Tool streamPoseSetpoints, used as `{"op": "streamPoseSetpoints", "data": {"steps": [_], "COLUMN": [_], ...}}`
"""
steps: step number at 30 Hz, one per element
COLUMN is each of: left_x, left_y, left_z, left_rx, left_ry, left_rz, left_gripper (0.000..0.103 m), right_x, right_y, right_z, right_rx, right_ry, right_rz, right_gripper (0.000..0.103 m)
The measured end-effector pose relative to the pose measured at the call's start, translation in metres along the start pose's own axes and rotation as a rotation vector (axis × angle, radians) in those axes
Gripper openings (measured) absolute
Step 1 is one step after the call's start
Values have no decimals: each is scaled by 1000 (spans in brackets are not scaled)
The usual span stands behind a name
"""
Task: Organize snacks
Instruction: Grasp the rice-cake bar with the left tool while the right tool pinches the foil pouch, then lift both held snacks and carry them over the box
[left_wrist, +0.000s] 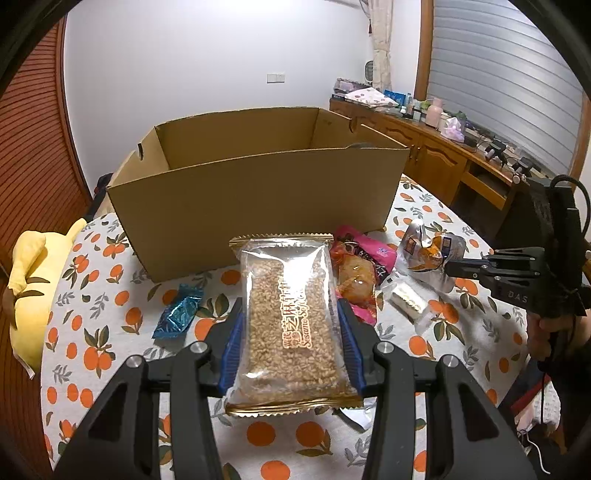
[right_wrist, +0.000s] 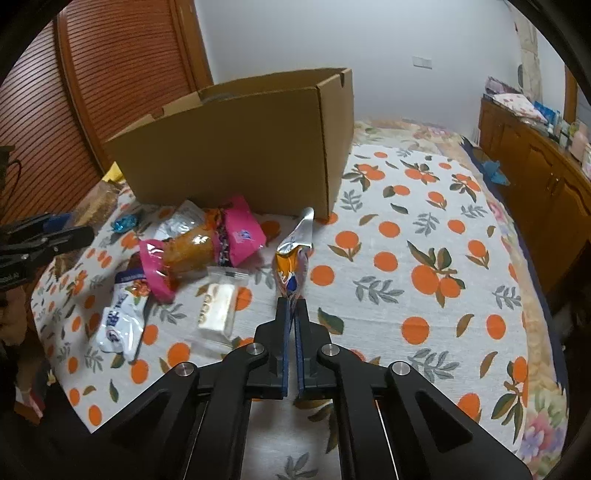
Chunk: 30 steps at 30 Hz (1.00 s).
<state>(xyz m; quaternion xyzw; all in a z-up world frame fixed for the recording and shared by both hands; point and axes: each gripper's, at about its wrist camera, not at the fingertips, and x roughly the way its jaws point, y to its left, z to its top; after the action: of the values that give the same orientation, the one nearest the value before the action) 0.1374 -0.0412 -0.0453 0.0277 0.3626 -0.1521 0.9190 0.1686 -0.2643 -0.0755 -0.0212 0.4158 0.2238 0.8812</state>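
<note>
My left gripper (left_wrist: 290, 308) is shut on a clear sesame bar packet (left_wrist: 291, 325) with gold edges, its blue pads pressing both long sides, held above the orange-print cloth. An open cardboard box (left_wrist: 258, 192) stands just beyond it. In the right wrist view my right gripper (right_wrist: 291, 301) is shut on the end of a silver and orange packet (right_wrist: 293, 254), which points away edge-on toward the box (right_wrist: 236, 155). The left wrist view shows the same packet (left_wrist: 424, 247) in the right gripper (left_wrist: 448, 266), at the right.
Loose on the cloth lie a pink packet (right_wrist: 207, 247), a wrapped white cake (right_wrist: 218, 306), a white and blue packet (right_wrist: 120, 317) and a blue candy (left_wrist: 179, 312). A yellow plush (left_wrist: 27, 288) lies at the left edge. A wooden cabinet (right_wrist: 535, 166) runs along the right.
</note>
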Motion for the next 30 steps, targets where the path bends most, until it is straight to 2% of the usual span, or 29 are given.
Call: {"op": "streamPoseSetpoints", "data": {"steps": [13,21,30], "left_x": [-25,-36,-44], "left_y": [1,5,11], "left_z": [6,22,44], "left_rx": [4,9,15], "left_ry": [-53,-90,-128], "left_rz": [3,11,11], "left_gripper": [46,46,46], "right_x": [-35,-71,-91], "right_y": [21,37,51], "right_z": [6,23,45], "right_rx": [-46,-92,-145], "right_ry": [-72,-149,-212], "right_rz": [-8,-7,-10], "right_gripper": [0,0,0]}}
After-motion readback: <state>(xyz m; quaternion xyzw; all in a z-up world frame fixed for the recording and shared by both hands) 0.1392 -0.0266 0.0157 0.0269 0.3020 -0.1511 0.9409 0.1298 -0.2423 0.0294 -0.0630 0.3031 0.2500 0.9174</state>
